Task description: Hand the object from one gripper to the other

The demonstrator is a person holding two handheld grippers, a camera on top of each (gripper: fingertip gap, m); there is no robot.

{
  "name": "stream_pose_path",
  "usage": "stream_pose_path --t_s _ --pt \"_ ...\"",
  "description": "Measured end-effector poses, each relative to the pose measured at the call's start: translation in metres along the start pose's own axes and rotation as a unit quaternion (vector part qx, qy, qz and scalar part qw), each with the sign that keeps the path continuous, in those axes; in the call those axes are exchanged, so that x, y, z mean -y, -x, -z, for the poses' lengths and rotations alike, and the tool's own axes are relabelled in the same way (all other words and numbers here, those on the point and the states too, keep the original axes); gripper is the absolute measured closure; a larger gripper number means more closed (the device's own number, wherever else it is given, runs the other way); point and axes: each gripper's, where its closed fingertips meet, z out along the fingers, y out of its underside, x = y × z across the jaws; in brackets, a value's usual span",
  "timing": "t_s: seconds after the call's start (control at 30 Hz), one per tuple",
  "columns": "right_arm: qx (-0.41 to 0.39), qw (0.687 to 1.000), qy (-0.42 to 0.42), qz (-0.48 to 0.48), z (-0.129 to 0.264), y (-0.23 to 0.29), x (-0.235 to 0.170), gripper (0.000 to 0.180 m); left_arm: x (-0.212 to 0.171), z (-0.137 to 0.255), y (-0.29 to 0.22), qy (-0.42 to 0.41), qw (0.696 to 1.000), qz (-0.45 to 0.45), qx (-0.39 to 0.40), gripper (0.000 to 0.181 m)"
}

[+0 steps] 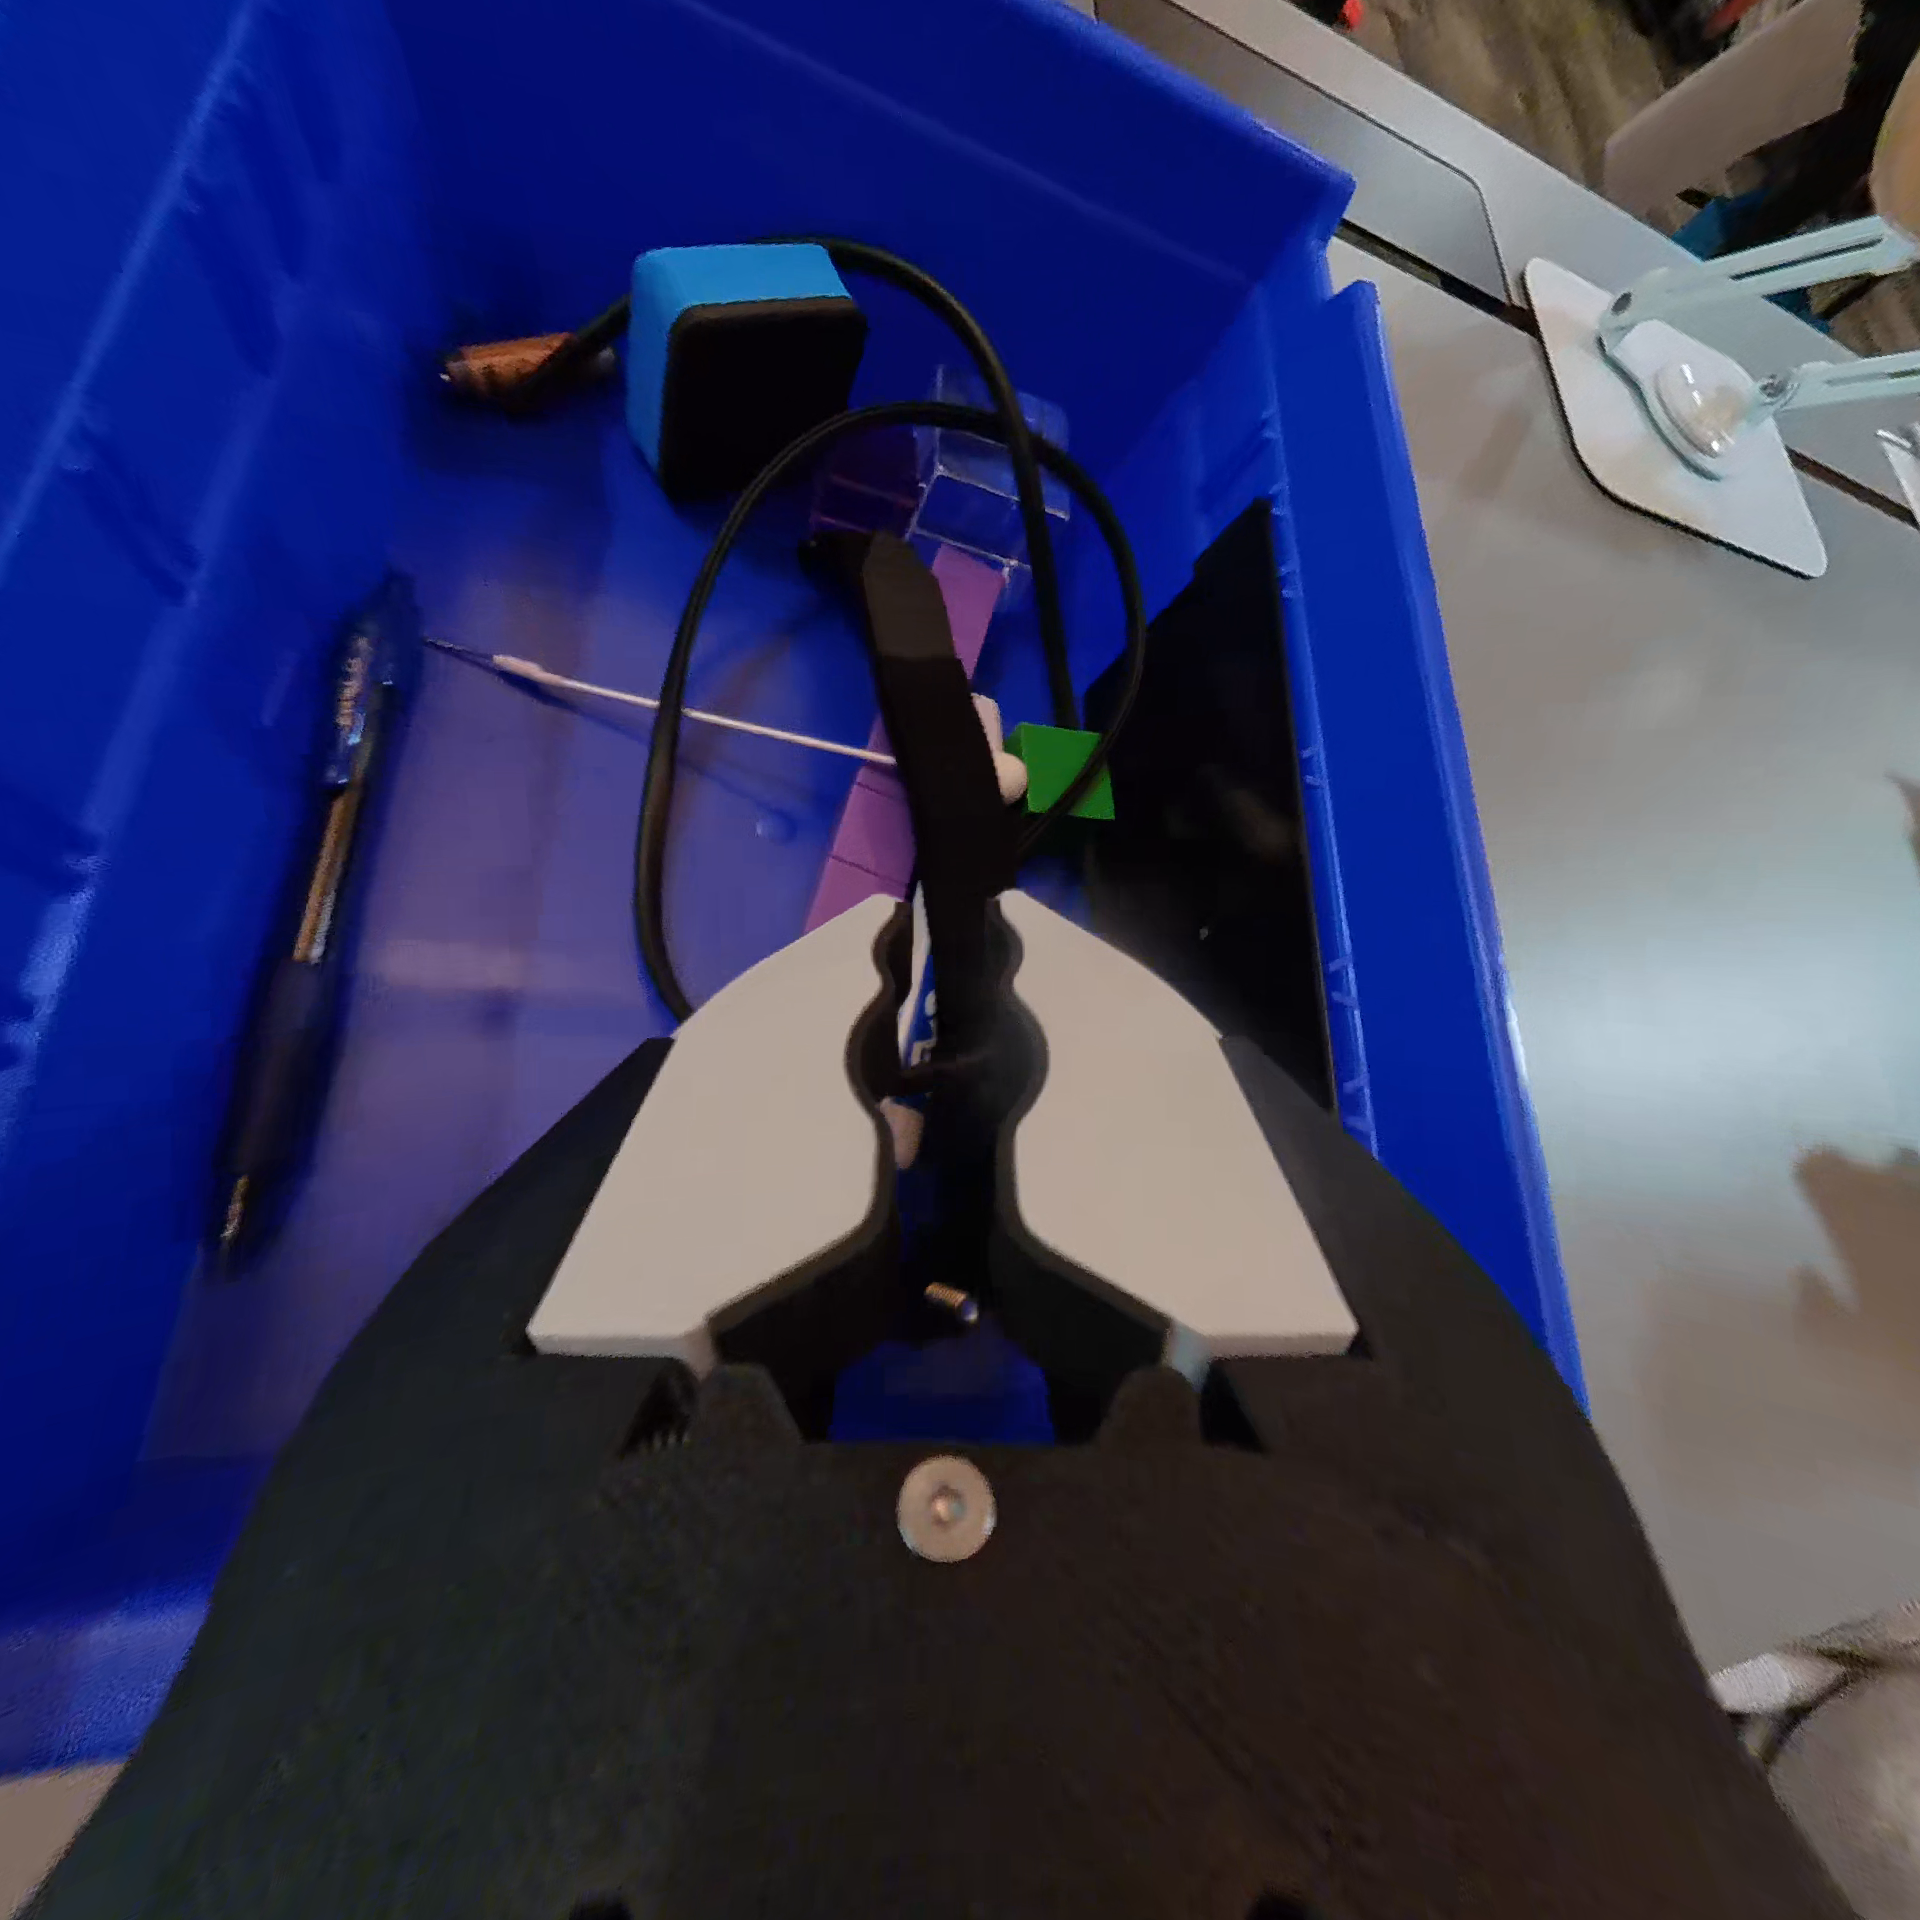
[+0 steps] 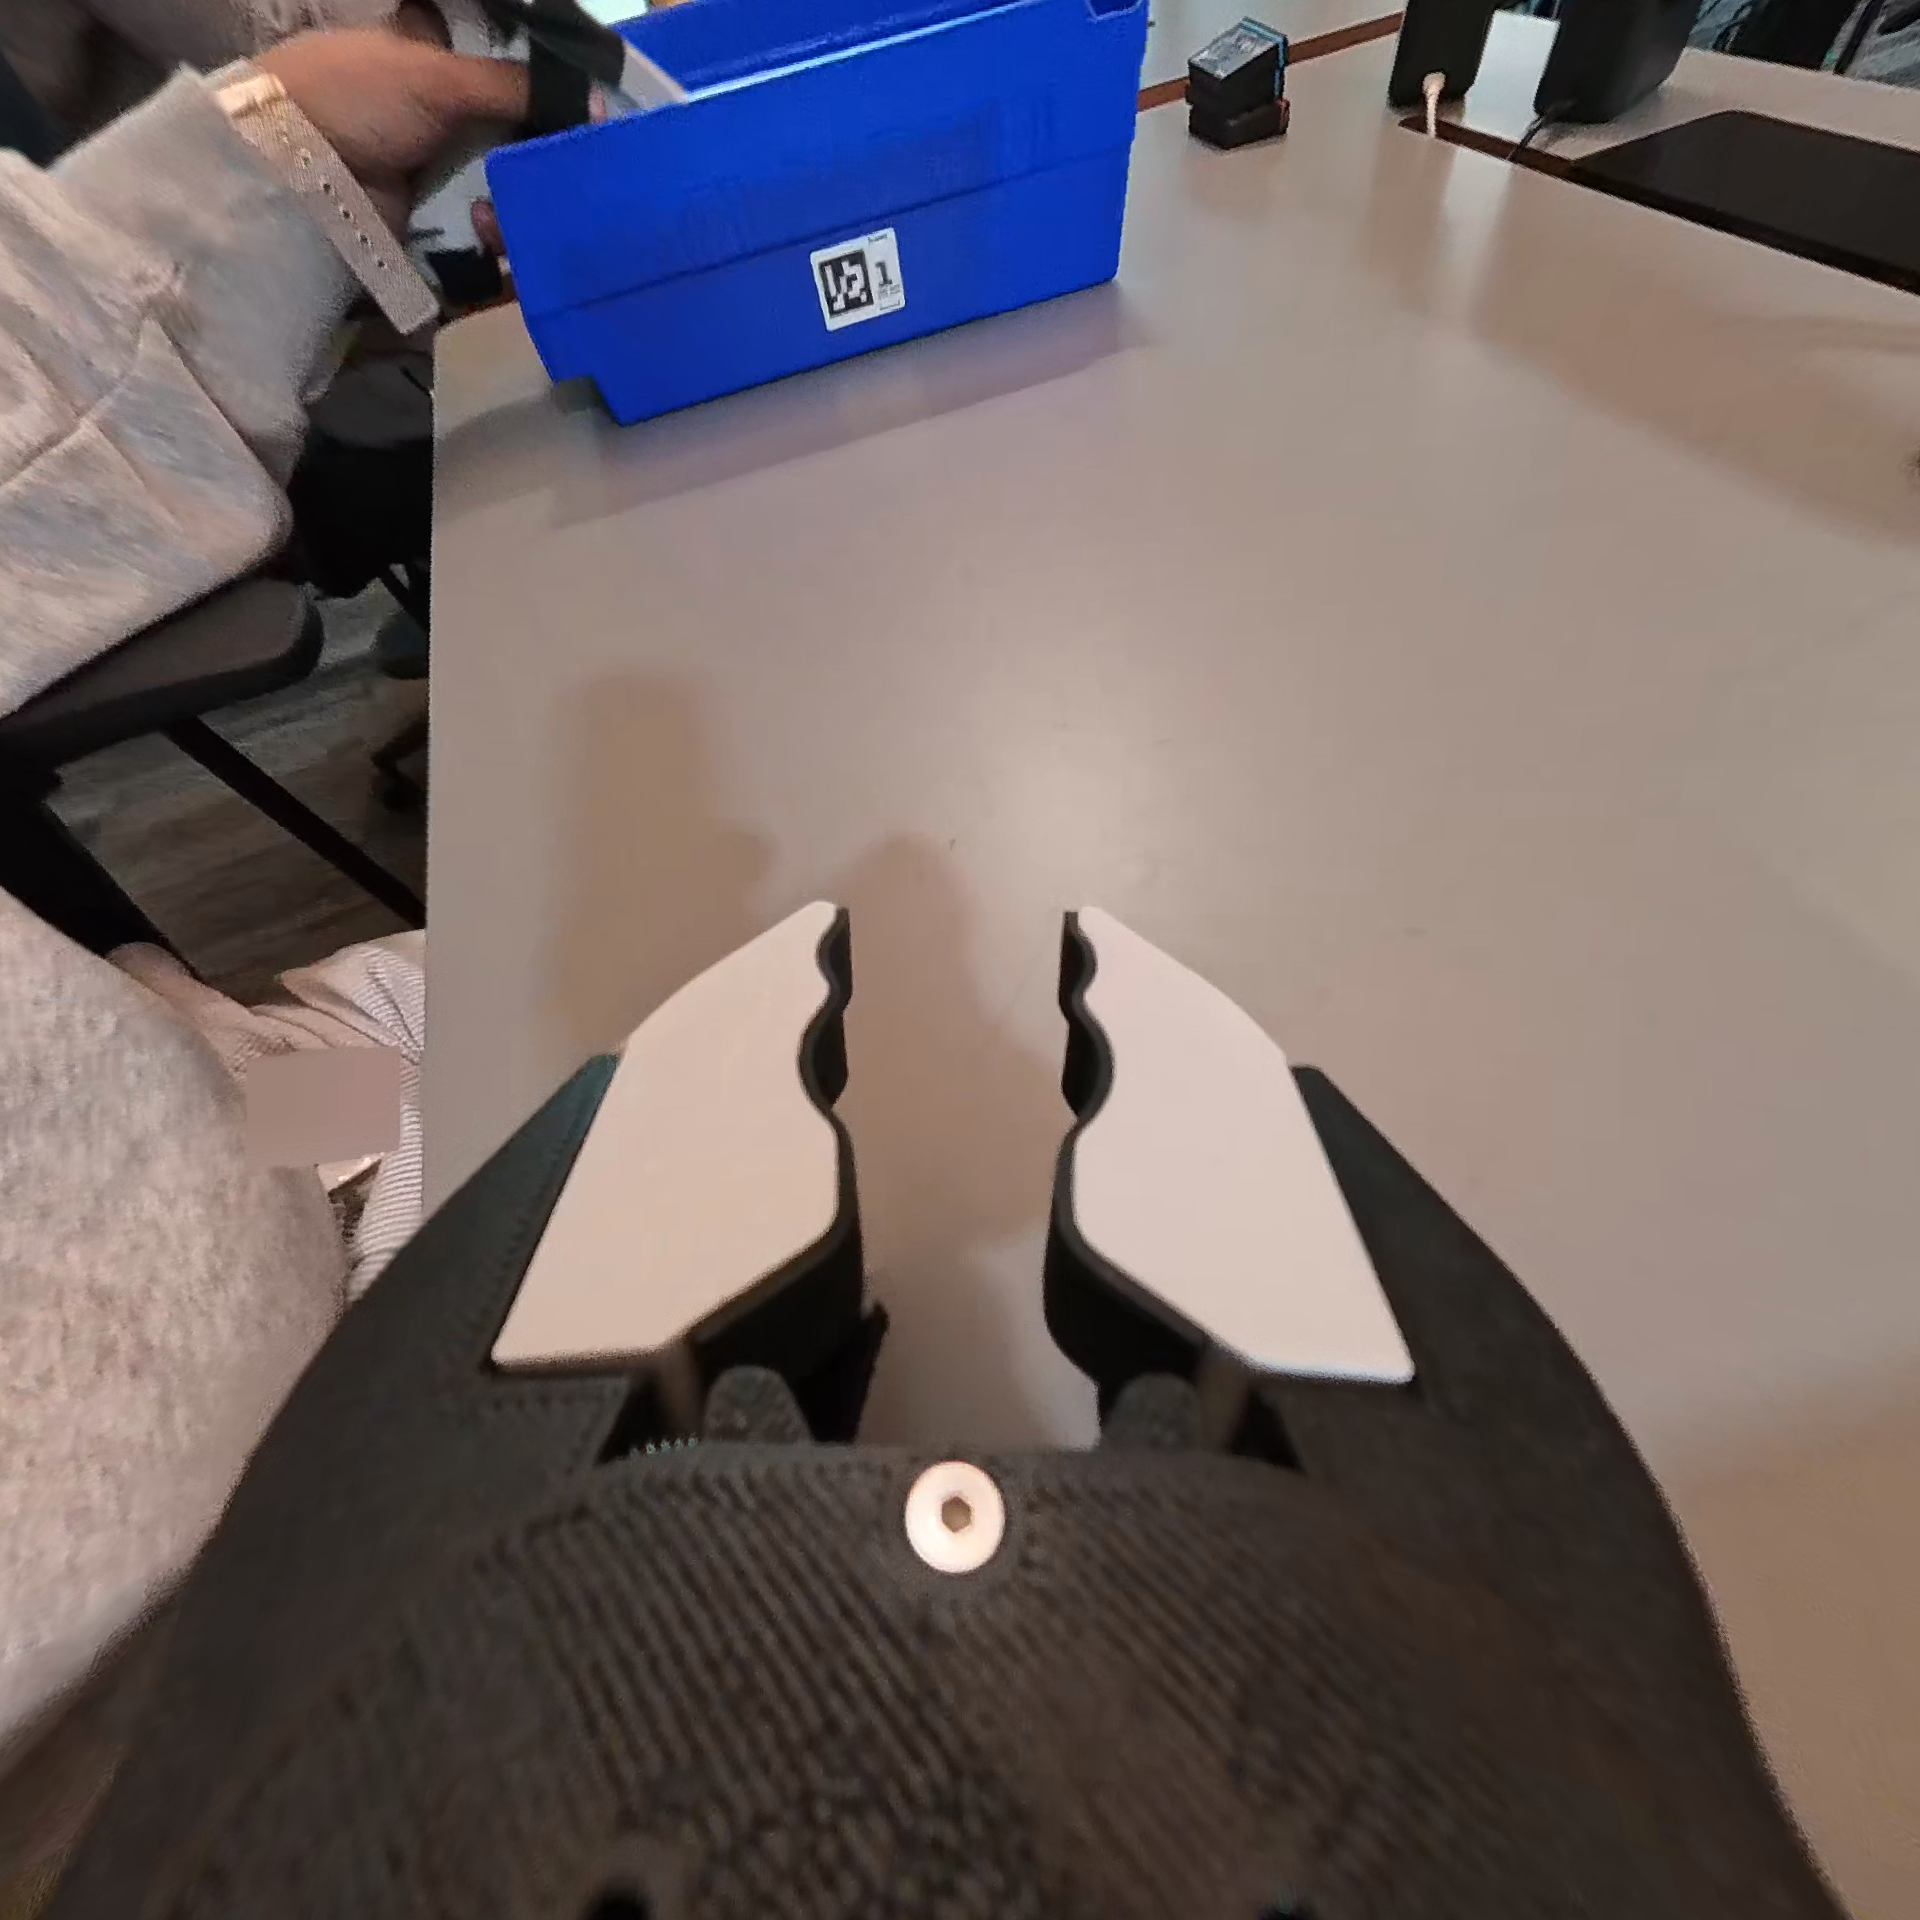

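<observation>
My left hand-held gripper (image 1: 951,914) hides the lower end of the black tool (image 1: 920,665) it pinches, the pen (image 1: 312,894) along the blue bin (image 1: 208,416) wall is too blurred to read, and my right view cuts off the dark slab (image 2: 1766,187) at the bench (image 2: 1351,623) corner.

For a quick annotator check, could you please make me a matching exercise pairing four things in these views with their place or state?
Things:
1. left gripper
2. right gripper
3. green block
4. pen

Place or state:
A. lies along the blue bin's left wall
B. jaws apart, empty, above the table
C. jaws closed on a flat black tool
D. sits in the bin beside a black flat panel

Pairs: 1-C, 2-B, 3-D, 4-A
</observation>
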Motion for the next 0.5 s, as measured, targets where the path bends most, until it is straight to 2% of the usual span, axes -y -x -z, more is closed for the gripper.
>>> stream_pose_path --t_s 0.1,0.2,0.33,0.43,0.47,0.5 --pt "-0.016 1.0 0.013 0.019 0.002 0.002 -0.006 0.14 0.003 -0.011 -0.007 0.006 1.0 0.011 -0.015 0.159" --pt "-0.04 0.998 0.007 0.039 0.008 0.0 -0.007 0.134 -0.006 -0.019 0.005 0.059 0.997 0.001 0.043 0.144" --pt "-0.051 0.998 -0.004 0.043 0.015 0.0 -0.007 0.132 -0.019 -0.029 0.004 0.116 0.992 -0.012 0.051 0.141" --pt "-0.053 0.998 -0.008 0.037 0.018 -0.001 -0.006 0.132 -0.02 -0.031 0.001 0.124 0.991 -0.02 0.041 0.139" --pt "-0.053 0.998 -0.009 0.035 0.018 -0.001 -0.006 0.133 -0.02 -0.032 0.0 0.125 0.991 -0.02 0.038 0.141" --pt "-0.053 0.998 -0.009 0.034 0.018 -0.002 -0.006 0.133 -0.021 -0.032 -0.001 0.129 0.991 -0.022 0.035 0.153"
